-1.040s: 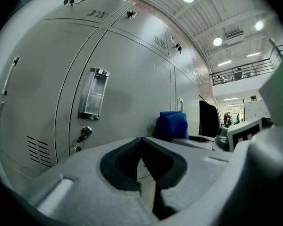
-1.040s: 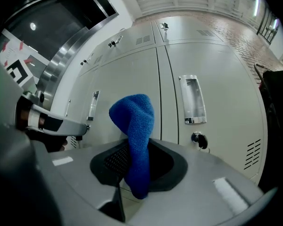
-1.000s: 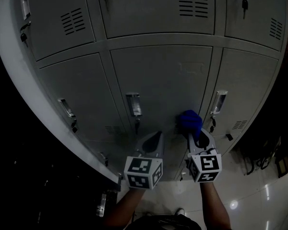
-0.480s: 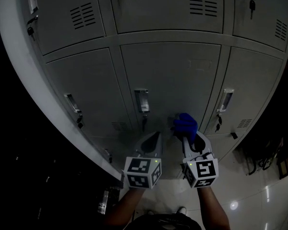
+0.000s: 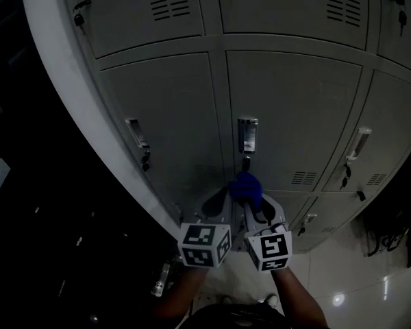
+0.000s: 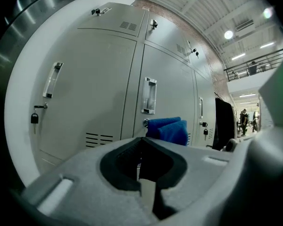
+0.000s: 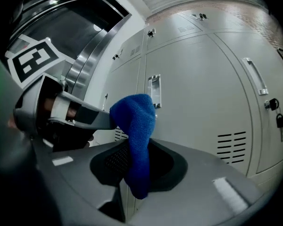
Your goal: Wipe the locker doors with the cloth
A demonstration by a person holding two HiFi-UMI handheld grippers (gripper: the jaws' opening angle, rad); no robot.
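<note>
Grey metal locker doors [image 5: 294, 108] are mid-wipe: right gripper [image 5: 255, 210], clamping the blue cloth [image 5: 245, 186], has slid left; left gripper [image 5: 218, 204] closed, empty.

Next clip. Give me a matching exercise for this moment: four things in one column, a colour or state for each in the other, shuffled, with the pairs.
Things:
1. left gripper
2. right gripper
3. cloth
4. locker doors

Colour or state:
A. blue
B. grey, closed
C. jaws together, nothing between them
D. jaws closed on the cloth

Pairs: 1-C, 2-D, 3-A, 4-B
</note>
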